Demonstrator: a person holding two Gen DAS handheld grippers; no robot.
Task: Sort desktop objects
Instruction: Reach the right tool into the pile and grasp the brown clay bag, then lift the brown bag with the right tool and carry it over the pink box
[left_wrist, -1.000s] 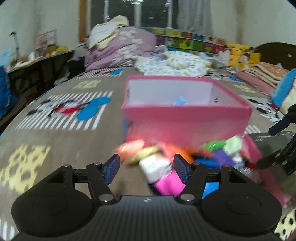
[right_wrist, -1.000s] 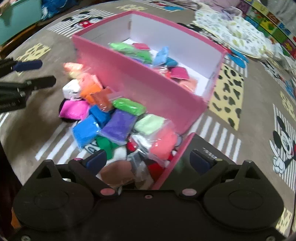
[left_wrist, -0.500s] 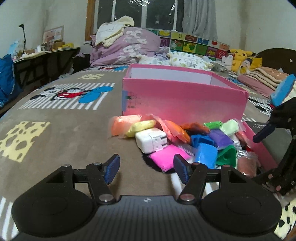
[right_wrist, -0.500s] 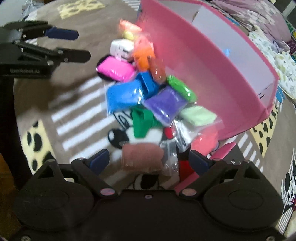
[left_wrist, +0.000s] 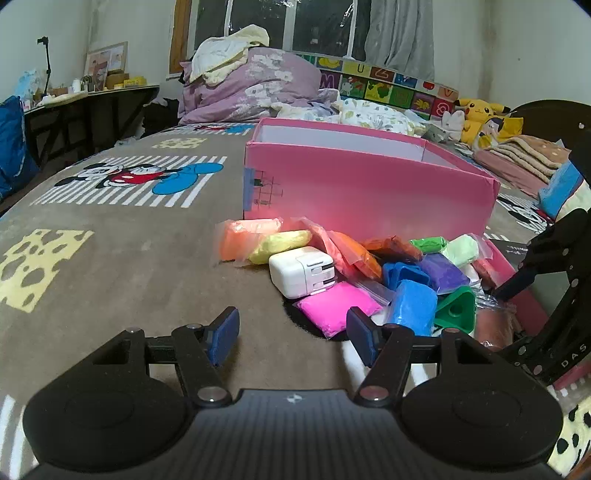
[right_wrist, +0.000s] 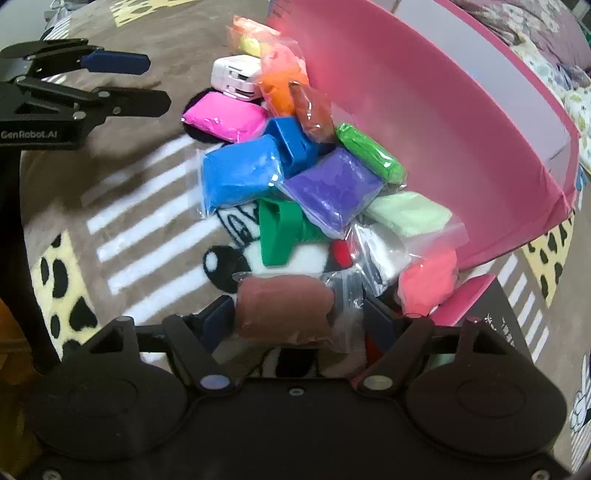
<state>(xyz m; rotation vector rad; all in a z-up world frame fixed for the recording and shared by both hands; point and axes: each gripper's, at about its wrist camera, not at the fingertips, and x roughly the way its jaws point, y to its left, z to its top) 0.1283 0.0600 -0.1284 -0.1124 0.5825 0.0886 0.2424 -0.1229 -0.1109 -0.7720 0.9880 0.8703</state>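
Note:
A pile of bagged colored clay lies on the blanket in front of a pink box. It holds a magenta pack, a blue pack, a purple pack, a green triangle piece and a white charger. My left gripper is open and empty, low just before the magenta pack. My right gripper has its jaws around a brown clay pack at the near edge of the pile; the fingers are mostly hidden behind it.
A pink box lid with a dark inside lies at the right of the pile. The bed's cartoon blanket spreads to the left. Pillows and bedding are heaped at the far end, and a desk stands far left.
My left gripper has dropped lower and drawn back from the pile. My right gripper has swung left and down over the pile, and its jaws have narrowed around the brown pack.

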